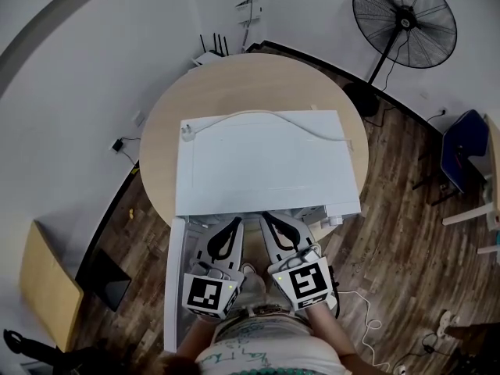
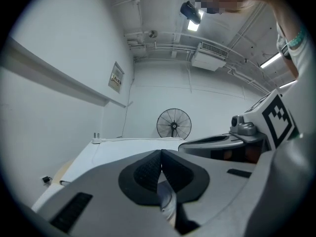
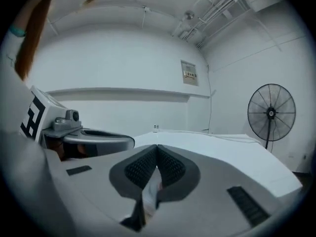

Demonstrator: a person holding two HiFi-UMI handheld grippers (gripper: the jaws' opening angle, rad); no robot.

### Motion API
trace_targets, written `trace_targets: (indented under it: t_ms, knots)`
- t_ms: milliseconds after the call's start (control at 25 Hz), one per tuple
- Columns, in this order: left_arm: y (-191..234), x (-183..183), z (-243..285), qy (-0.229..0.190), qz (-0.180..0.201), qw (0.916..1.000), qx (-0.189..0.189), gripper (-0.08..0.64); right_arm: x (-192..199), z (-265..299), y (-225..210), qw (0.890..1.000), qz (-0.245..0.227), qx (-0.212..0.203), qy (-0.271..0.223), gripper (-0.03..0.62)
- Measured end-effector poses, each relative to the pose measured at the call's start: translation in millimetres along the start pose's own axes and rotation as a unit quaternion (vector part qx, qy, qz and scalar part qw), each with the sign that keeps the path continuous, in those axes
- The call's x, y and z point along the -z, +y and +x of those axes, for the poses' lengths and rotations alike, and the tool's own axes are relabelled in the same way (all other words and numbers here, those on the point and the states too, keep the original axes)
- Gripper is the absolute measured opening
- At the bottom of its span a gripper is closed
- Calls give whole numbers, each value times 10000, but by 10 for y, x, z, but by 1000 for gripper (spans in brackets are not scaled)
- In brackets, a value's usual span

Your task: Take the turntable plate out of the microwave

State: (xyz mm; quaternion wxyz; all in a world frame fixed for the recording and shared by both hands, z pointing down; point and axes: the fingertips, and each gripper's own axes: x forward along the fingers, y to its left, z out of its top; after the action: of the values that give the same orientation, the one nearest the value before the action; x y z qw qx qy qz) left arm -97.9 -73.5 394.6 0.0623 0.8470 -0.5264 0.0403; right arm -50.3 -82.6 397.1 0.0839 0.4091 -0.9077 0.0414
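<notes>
A white microwave (image 1: 266, 162) stands on a round wooden table (image 1: 234, 80). Its door (image 1: 173, 287) hangs open at the left, toward me. The turntable plate shows in no view; the cavity is hidden under the microwave's top. My left gripper (image 1: 234, 223) and right gripper (image 1: 266, 219) sit side by side at the microwave's front edge, both shut with nothing between the pads. In the left gripper view the jaws (image 2: 161, 154) meet just above the white top (image 2: 128, 149). The right gripper view shows its jaws (image 3: 157, 149) closed over the same top (image 3: 222, 149).
A white power cord (image 1: 266, 117) lies across the microwave's top. A black standing fan (image 1: 404, 22) is at the far right, a blue chair (image 1: 462, 151) at the right edge, a router (image 1: 209, 53) behind the table. The floor is dark wood.
</notes>
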Motion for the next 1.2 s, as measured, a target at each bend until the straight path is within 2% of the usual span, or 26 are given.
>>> trace_targets:
  t_ms: [320, 600, 840, 1200]
  knots:
    - [7, 391, 59, 350, -96, 9993, -38, 15, 380, 38, 6, 9995, 101, -90, 290, -9]
    - [97, 811, 119, 698, -196, 9971, -224, 15, 821, 140, -37, 9975, 16, -60, 709, -9]
    - [204, 1237, 189, 1146, -180, 9924, -418, 15, 1165, 257, -109, 9939, 121, -132, 1090, -9]
    - [322, 1779, 261, 1729, -309, 9830, -526, 15, 1719, 399, -164, 9840, -23, -261, 1762, -9]
